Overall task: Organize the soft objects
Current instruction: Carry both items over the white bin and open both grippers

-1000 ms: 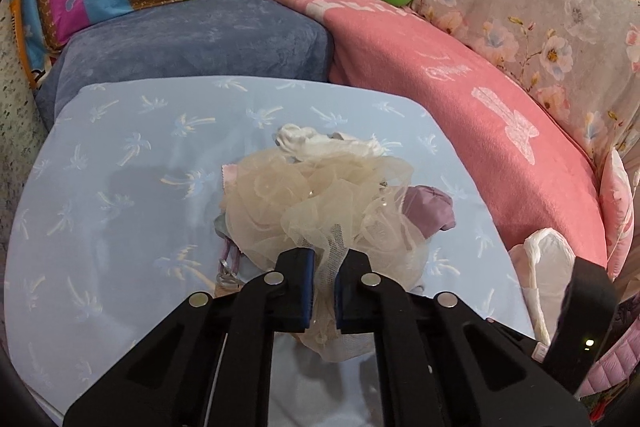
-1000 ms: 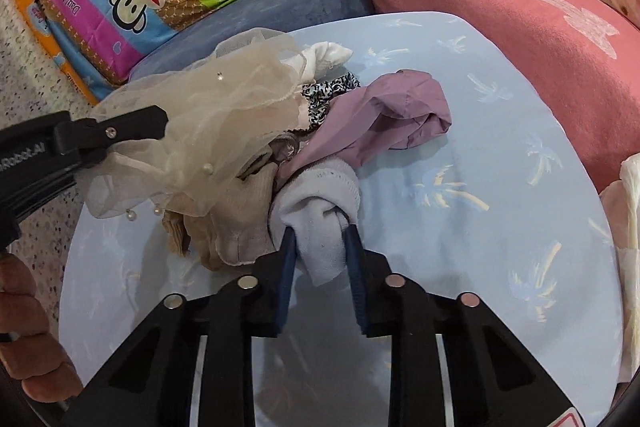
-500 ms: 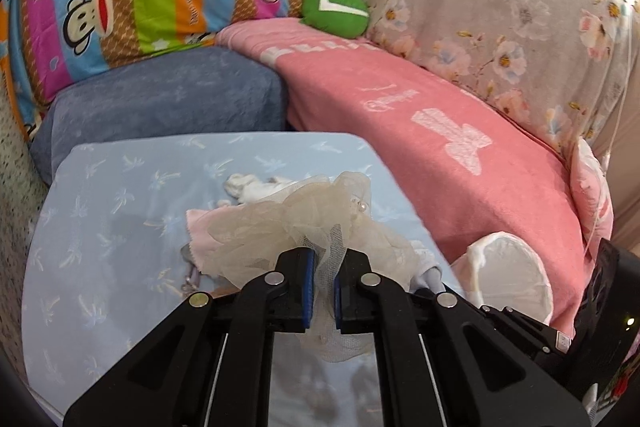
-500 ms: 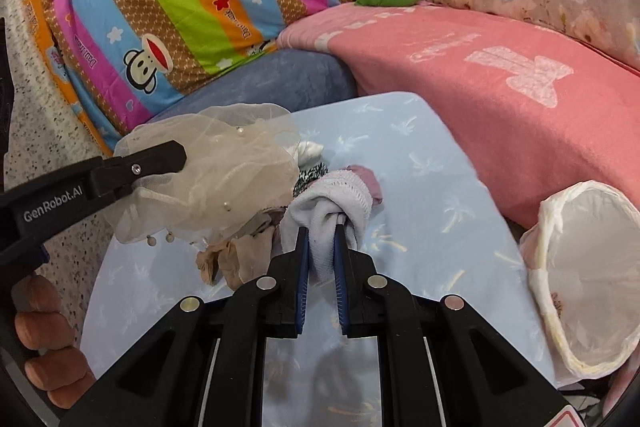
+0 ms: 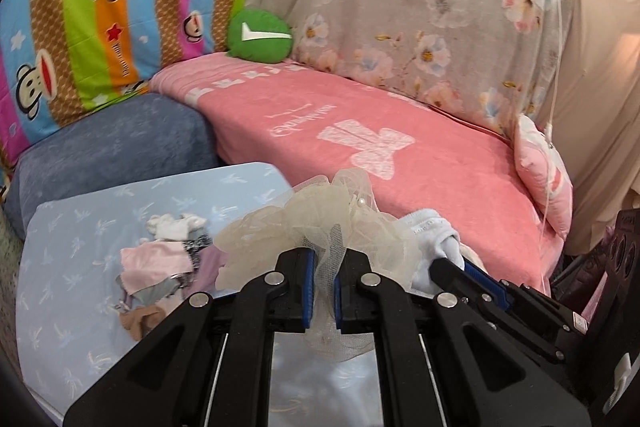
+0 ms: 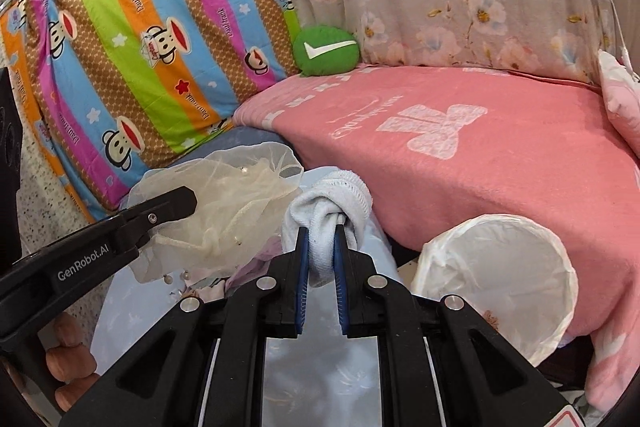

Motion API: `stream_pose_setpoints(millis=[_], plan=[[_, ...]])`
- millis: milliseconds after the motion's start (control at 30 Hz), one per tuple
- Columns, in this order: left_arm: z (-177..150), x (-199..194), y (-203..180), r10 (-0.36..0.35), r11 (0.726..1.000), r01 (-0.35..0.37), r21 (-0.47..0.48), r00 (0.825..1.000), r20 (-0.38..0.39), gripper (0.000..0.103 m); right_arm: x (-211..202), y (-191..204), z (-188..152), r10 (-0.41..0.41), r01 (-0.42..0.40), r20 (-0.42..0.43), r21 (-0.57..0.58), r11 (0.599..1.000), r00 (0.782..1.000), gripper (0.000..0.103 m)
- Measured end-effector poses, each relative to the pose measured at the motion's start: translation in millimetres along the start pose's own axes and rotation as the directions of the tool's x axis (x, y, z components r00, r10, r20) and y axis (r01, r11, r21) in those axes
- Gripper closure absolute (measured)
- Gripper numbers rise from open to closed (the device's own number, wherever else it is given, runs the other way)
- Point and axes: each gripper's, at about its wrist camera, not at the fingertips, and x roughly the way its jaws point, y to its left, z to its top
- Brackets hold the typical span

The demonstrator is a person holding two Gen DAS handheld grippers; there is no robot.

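- My left claw (image 5: pixel 325 287) is clenched on the cream tulle piece (image 5: pixel 320 219), which hangs in the air above the blue-covered counter (image 5: pixel 72 327); a thin fold of net sits pinched between the pads.
- My right claw (image 6: pixel 321 263) is clamped on a rolled white sock (image 6: pixel 326 215), also lifted clear of the counter, just beside the tulle.
- The tulle looks nearly weightless and springy, and it carries small pearl beads; I judge it could snag or tear if tugged, so a hold on a bunched fold is safer than on a single layer.
- The sock is soft, thick and grippy. Holding it across the rolled middle, as now, should keep it from unrolling.
- The remaining small clothes (image 5: pixel 160 263) lie in a loose heap on the counter: pink, grey, white and tan pieces, all limp.
- A white lined basket (image 6: pixel 496 283) stands open to the right, next to the pink blanket (image 6: pixel 500 163); I take it as the likely drop spot, though that is only my guess.
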Motion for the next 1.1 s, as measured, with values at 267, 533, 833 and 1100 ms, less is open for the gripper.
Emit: stream_pose_setpoints(millis=[267,533,833,1100], plan=[[2,7,-53,-0.059,0.995,0.059,0.083,0.998,-0.011,0.096,-32,-52,4,-0.063,0.060,0.048,0.060,0.996,0.997,0.092],[-3,23,-98,-0.104,0.983,0.111,0.149,0.993,-0.052,0.096,-52,-100,2,-0.129,0.119,0.072,0.134,0.984,0.989,0.092],[-6,40,-131,-0.151,0.967,0.167,0.194,0.984,-0.095,0.095,-62,-139,0,-0.181,0.163,0.078,0.198,0.967,0.980,0.092],[-8,60,-147,-0.171,0.956,0.198,0.218,0.976,-0.137,0.094,-61,-158,-3,-0.210,0.188,0.075,0.234,0.954,0.975,0.092]])
